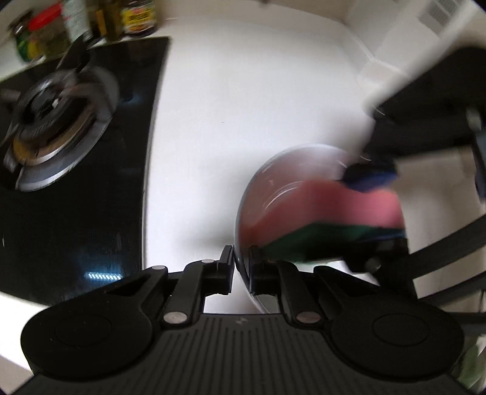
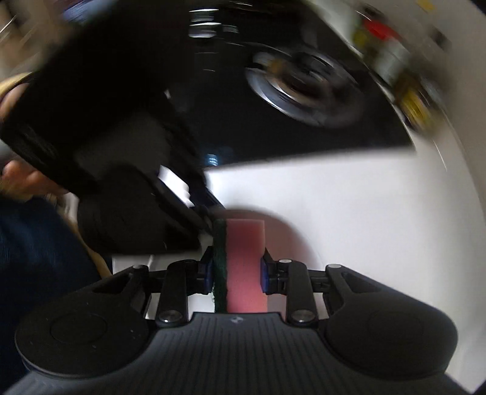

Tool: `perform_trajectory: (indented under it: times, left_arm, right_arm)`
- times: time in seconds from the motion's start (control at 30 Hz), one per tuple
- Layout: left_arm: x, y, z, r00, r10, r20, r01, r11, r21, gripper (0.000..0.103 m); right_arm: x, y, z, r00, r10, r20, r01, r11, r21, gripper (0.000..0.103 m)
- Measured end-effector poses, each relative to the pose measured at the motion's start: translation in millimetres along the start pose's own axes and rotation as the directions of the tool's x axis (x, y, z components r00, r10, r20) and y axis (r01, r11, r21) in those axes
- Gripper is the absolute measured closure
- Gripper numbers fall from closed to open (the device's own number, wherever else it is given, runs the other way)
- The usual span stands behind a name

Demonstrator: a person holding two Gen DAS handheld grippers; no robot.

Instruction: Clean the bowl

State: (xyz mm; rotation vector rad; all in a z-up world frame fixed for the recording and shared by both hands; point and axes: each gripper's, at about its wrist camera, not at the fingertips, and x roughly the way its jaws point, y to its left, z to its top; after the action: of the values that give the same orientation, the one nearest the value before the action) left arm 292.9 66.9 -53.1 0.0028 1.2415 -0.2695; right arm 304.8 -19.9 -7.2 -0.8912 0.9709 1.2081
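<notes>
A: Left claw [image 1: 241, 267]?
B: Clamped on the rim of the bowl [image 1: 273, 176], one finger outside the wall, one inside. Bowl is white, tilted, over the white bench [image 1: 258, 91], just right of the black hob [image 1: 91, 182].

A: Right claw [image 2: 234, 270]?
B: Clamped on the sponge [image 2: 243, 267], pink foam with a dark green scrub face. Blue pads squeeze it from both sides, scrub face toward the left pad.

A: Where's the sponge against the bowl?
B: Left wrist view puts it inside the bowl, across the near half, green side toward the camera. Heavy blur, so exact contact with the wall I can't tell.

A: Anything else?
B: Gas burner [image 1: 51, 121] on the hob, jars and bottles [image 1: 91, 21] along the back wall. A bare hand [image 2: 21, 179] at the left edge of the right wrist view, gripping the left device.
</notes>
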Motion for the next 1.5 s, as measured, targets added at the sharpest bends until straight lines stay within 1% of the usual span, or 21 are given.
perform_trajectory:
  times: [0.07, 0.13, 0.17, 0.2, 0.33, 0.37, 0.43, 0.57, 0.6, 0.7, 0.77, 0.83, 0.9, 1.03, 1.17, 1.23, 1.27, 1.33, 1.4, 1.43, 1.5]
  left_arm:
    - [1, 8, 4, 1.0, -0.02, 0.006, 0.02, 1.0, 0.018, 0.096]
    - [3, 10, 8, 1.0, -0.022, 0.013, 0.021, 0.998, 0.063, 0.096]
    - [4, 9, 10, 1.0, -0.013, 0.023, 0.011, 0.996, 0.089, 0.095]
    - [6, 8, 12, 1.0, -0.005, 0.031, 0.002, 0.995, 0.105, 0.095]
    - [12, 11, 29, 0.999, -0.022, 0.034, 0.021, 0.998, 0.052, 0.094]
    - [11, 12, 32, 0.999, -0.031, 0.027, 0.03, 0.999, 0.027, 0.094]
    - [4, 12, 29, 0.999, -0.046, 0.023, 0.047, 0.999, -0.018, 0.094]
    - [-6, 15, 12, 0.997, -0.074, -0.006, 0.073, 0.992, -0.104, 0.091]
    - [-7, 15, 8, 0.996, -0.083, -0.02, 0.08, 0.99, -0.116, 0.09]
    - [-5, 14, 2, 0.994, -0.099, -0.05, 0.093, 0.99, -0.11, 0.085]
    - [3, 12, 5, 0.991, -0.108, -0.082, 0.102, 0.992, -0.077, 0.083]
    - [11, 17, 10, 0.984, -0.143, -0.11, 0.135, 0.988, -0.08, 0.082]
    - [15, 20, 12, 0.979, -0.161, -0.125, 0.154, 0.986, -0.061, 0.081]
    - [15, 11, 17, 0.997, -0.049, -0.066, 0.05, 0.999, 0.016, 0.084]
    - [16, 4, 27, 0.995, 0.095, 0.031, -0.095, 0.995, 0.014, 0.088]
    - [19, 3, 33, 0.993, 0.102, 0.054, -0.103, 0.995, 0.004, 0.087]
    - [21, 2, 37, 0.994, 0.097, 0.058, -0.097, 0.995, 0.0, 0.086]
    - [26, 1, 46, 0.993, 0.093, 0.065, -0.094, 0.996, 0.01, 0.083]
    - [26, -2, 47, 0.993, 0.1, 0.068, -0.103, 0.994, 0.039, 0.083]
    - [27, -2, 50, 0.993, 0.095, 0.063, -0.099, 0.993, 0.059, 0.083]
    - [28, -3, 52, 0.996, 0.072, 0.046, -0.076, 0.993, 0.093, 0.087]
  right_arm:
    - [1, -18, 1, 1.0, -0.003, 0.014, 0.002, 0.997, 0.082, 0.079]
    - [3, -43, -4, 1.0, -0.016, 0.025, 0.009, 0.967, 0.253, 0.08]
    - [4, -57, -10, 0.999, -0.034, 0.029, 0.021, 0.93, 0.366, 0.08]
    - [3, -71, -22, 0.998, -0.057, 0.029, 0.035, 0.862, 0.507, 0.08]
    - [-5, -78, -55, 0.987, -0.158, 0.011, 0.1, 0.677, 0.729, 0.079]
    - [-6, -74, -58, 0.984, -0.176, 0.009, 0.111, 0.662, 0.741, 0.079]
    - [-8, -62, -58, 0.979, -0.204, 0.009, 0.134, 0.675, 0.726, 0.079]
    - [-8, -31, -47, 0.974, -0.227, 0.008, 0.189, 0.83, 0.524, 0.078]
    - [-7, -23, -38, 0.98, -0.197, 0.033, 0.164, 0.891, 0.424, 0.078]
    - [-5, -14, -18, 0.995, -0.067, 0.078, 0.048, 0.972, 0.23, 0.078]
    - [0, -10, -2, 0.997, -0.028, 0.07, 0.025, 0.999, 0.046, 0.078]
    - [3, -13, 7, 0.999, -0.016, 0.048, 0.018, 0.999, -0.041, 0.078]
    - [4, -32, 17, 0.999, 0.015, 0.047, -0.015, 1.0, 0.008, 0.079]
    - [7, -66, 16, 0.996, -0.069, 0.053, 0.051, 0.957, 0.286, 0.08]
    - [2, -77, -19, 0.987, -0.16, -0.013, 0.138, 0.807, 0.574, 0.079]
    - [-3, -74, -37, 0.986, -0.166, -0.032, 0.143, 0.715, 0.684, 0.079]
    - [-6, -66, -44, 0.987, -0.157, -0.035, 0.136, 0.7, 0.701, 0.079]
    - [-14, -49, -52, 0.995, -0.095, -0.01, 0.076, 0.724, 0.686, 0.079]
    - [-19, -34, -51, 0.998, -0.032, 0.046, -0.003, 0.791, 0.612, 0.079]
    - [-21, -31, -48, 0.997, -0.045, 0.06, 0.003, 0.823, 0.569, 0.079]
    - [-26, -23, -41, 0.988, -0.134, 0.082, 0.09, 0.912, 0.4, 0.079]
